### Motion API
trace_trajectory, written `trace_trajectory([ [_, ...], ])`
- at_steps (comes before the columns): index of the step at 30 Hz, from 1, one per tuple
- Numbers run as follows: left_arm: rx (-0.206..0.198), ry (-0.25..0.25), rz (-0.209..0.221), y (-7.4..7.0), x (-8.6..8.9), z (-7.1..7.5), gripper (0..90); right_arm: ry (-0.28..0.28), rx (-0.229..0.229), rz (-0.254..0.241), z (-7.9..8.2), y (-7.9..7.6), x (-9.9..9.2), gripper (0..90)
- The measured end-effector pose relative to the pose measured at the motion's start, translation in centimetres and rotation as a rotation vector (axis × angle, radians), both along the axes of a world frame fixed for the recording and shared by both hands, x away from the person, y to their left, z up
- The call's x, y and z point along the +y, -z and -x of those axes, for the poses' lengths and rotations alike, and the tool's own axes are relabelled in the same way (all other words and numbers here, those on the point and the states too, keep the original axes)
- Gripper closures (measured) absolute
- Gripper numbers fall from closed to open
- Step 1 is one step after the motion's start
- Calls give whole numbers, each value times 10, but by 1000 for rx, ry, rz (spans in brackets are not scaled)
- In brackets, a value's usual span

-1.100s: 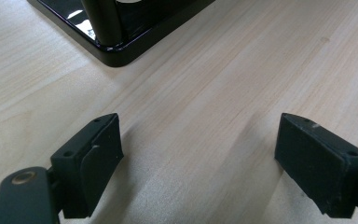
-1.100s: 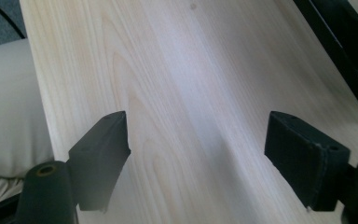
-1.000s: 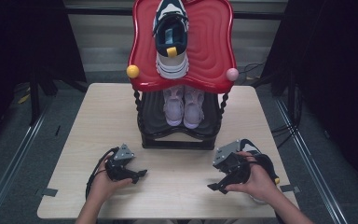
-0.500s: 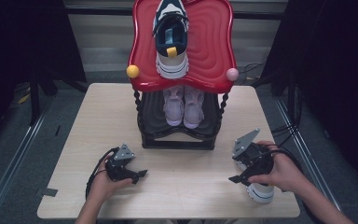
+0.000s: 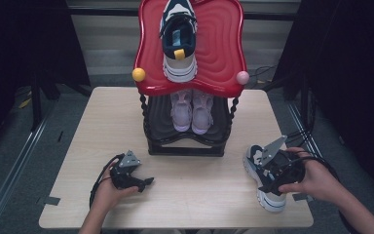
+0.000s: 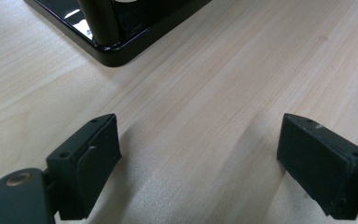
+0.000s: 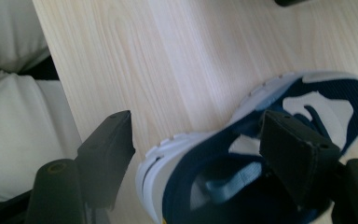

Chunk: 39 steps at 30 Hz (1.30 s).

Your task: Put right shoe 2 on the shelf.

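A navy-and-white sneaker lies on the pale wooden counter near its front right corner, toe toward the two-tier shoe rack, with the right tongs poised over its heel end. Seen from the right gripper view, the tongs stand apart: one jaw hangs over the shoe's open collar and the other hangs outside the white sole (a straddle that looks set for closing on the shoe's side wall), and no pad can be seen pressing on it. The jaws have just been closing a little, with that side wall between them. The matching sneaker already sits alone on the rack's red top shelf, toe toward the counter's front, which suggests the shoe on the counter is bound for the vacant space beside it. A pair of pale pink shoes occupies the black lower shelf. The left tongs rest low over bare wood, well apart from any shoe, jaws wide and holding nothing, apparently parked while the right hand works. Much of the sneaker on the counter is covered by the right gripper and hand in the high view, and its heel is cut off at the frame edge in the right gripper view; the pink pair sits half in shadow beneath the red shelf.
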<state>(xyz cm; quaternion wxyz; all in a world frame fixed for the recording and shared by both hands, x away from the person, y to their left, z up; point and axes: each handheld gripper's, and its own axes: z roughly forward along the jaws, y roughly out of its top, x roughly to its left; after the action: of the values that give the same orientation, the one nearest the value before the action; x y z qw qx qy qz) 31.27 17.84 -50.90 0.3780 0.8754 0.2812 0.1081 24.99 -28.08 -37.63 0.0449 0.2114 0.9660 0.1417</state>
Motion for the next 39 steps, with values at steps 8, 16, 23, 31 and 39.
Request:
trace_trajectory([
  [8,0,0,0,0,0,0,126,6,18,65,5,8,-16,269],
  [16,3,-1,3,0,0,0,126,-13,78,115,7,27,-18,474],
  [23,0,0,0,0,0,0,126,-14,86,129,3,30,-6,612],
  [31,2,-1,1,0,0,0,126,44,82,41,-13,31,15,682],
  [39,1,-1,1,0,0,0,126,-53,85,96,-8,28,17,487],
])
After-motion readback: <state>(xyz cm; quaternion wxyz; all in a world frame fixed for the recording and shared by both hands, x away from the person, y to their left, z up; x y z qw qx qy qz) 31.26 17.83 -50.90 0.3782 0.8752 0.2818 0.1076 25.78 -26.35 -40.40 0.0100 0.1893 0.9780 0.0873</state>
